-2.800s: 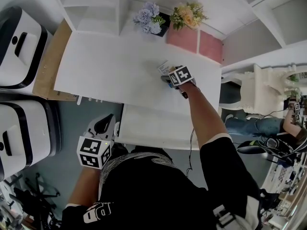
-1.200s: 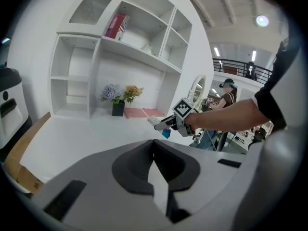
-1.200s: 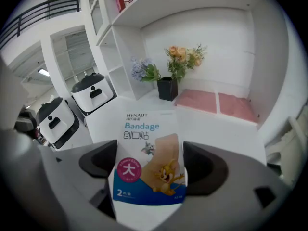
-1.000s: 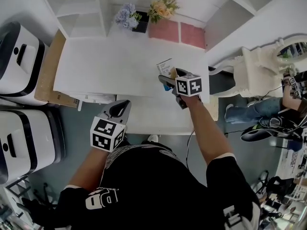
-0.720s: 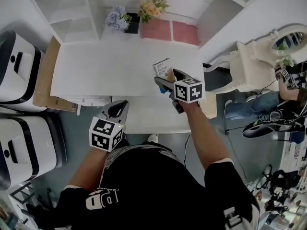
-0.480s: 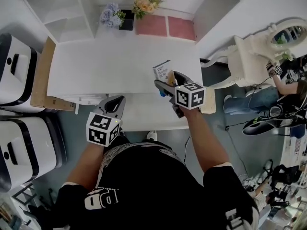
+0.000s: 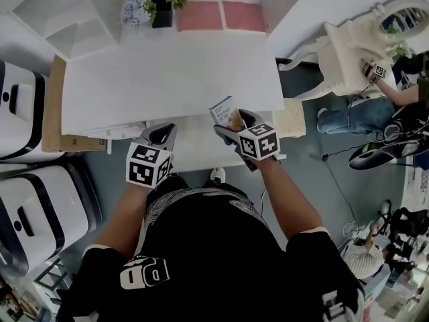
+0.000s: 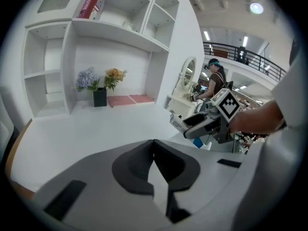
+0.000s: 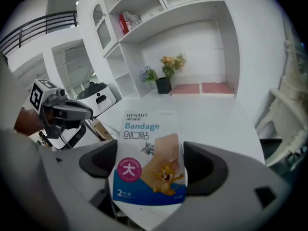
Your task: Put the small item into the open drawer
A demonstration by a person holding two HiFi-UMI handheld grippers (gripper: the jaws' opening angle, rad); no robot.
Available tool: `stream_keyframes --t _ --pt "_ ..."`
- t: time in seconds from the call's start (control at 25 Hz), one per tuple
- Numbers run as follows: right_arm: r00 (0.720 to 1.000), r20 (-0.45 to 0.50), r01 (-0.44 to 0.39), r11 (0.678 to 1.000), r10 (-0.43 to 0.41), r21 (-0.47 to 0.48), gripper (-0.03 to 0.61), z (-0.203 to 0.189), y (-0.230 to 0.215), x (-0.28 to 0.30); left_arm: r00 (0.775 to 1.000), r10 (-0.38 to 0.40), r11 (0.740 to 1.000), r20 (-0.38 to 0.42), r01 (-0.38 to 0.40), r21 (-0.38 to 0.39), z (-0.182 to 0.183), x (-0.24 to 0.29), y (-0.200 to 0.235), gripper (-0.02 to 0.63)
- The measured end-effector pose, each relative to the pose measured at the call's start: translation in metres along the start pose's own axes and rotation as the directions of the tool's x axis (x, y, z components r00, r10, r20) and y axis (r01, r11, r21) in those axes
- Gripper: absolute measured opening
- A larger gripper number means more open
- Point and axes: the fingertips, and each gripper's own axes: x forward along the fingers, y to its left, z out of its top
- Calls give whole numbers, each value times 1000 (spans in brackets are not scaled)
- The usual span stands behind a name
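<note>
The bandage box [image 9: 149,158] is clamped in the right tongs [image 7: 236,122] and held over the open drawer [image 7: 191,154], apparently for release into it. The left tongs [image 8: 154,146] are closed on nothing, clear of the drop path.

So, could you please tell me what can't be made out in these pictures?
- Inside of the drawer: seen in the head view only, washed-out white, partly covered by the left gripper and right gripper.
- Bottom edge of the bandage box: right gripper view, hidden behind the gripper's body.
- Print on the red box on the top shelf: left gripper view, too small.
</note>
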Motion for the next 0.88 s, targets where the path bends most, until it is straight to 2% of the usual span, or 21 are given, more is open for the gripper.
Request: stream_keyframes --t 0.28,0.48,0.72,0.88 --pt "992 -123 -17 1000 17 2 420 -63 8 20 997 -27 1000 -68 28 9 -21 18 -13 14" --pt "983 -185 -13 1000 15 7 420 -89 8 32 992 -48 999 -113 48 3 -40 25 -23 14" --pt "951 -307 -5 987 -44 -158 420 -123 4 55 988 -25 999 -154 32 44 -65 29 -23 14" --pt "920 -385 -30 968 -71 -251 420 -141 -1 72 986 -23 999 -163 28 26 -75 27 -20 14"
